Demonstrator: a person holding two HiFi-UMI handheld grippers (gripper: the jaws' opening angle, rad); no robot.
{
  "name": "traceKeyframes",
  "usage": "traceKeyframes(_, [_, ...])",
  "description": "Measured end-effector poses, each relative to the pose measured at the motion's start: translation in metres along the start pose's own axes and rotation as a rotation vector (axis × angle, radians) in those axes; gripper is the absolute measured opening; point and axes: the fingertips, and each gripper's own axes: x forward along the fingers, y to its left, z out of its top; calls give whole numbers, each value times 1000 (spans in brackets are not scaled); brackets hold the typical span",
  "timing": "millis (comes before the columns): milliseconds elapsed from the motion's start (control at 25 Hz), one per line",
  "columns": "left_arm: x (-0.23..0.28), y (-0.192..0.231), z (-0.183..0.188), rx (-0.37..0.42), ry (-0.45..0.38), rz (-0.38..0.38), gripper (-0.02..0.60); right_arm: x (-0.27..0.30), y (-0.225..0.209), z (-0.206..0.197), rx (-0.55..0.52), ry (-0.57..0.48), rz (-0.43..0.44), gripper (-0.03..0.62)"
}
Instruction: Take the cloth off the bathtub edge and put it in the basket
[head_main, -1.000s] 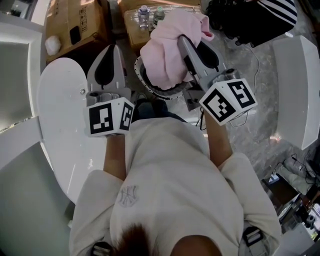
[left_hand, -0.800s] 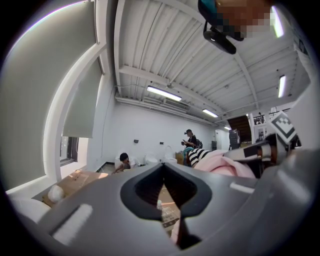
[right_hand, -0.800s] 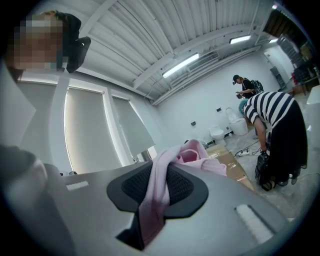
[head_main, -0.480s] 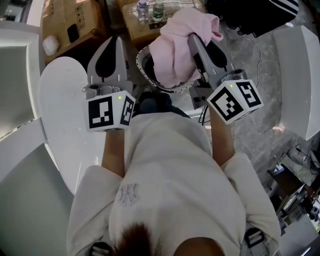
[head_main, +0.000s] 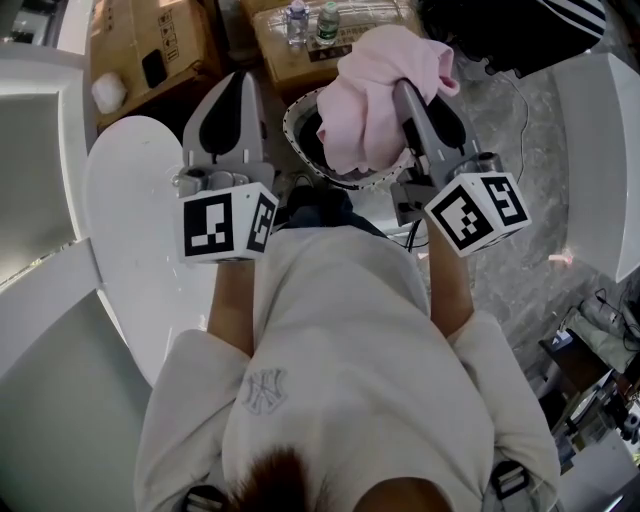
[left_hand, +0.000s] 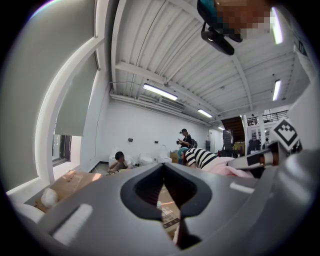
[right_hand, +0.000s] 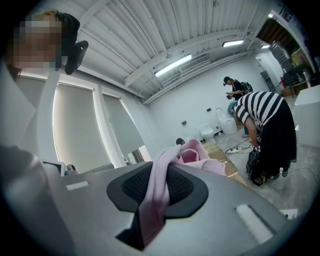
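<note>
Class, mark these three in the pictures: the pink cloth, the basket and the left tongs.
pink cloth (head_main: 380, 95): head view, middle of the bunched fabric.
basket (head_main: 289, 130): head view, its left rim.
left tongs (head_main: 240, 80): head view, where the two tips meet.

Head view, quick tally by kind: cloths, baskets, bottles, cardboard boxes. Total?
Pink cloth: 1
Basket: 1
Bottles: 2
Cardboard boxes: 2
Total: 6
</note>
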Motion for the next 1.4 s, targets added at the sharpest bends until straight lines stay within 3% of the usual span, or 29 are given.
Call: traceKeyframes(1400, [23,7,-21,-5,65,3,49,25,-53,-66,28,106,-67,67])
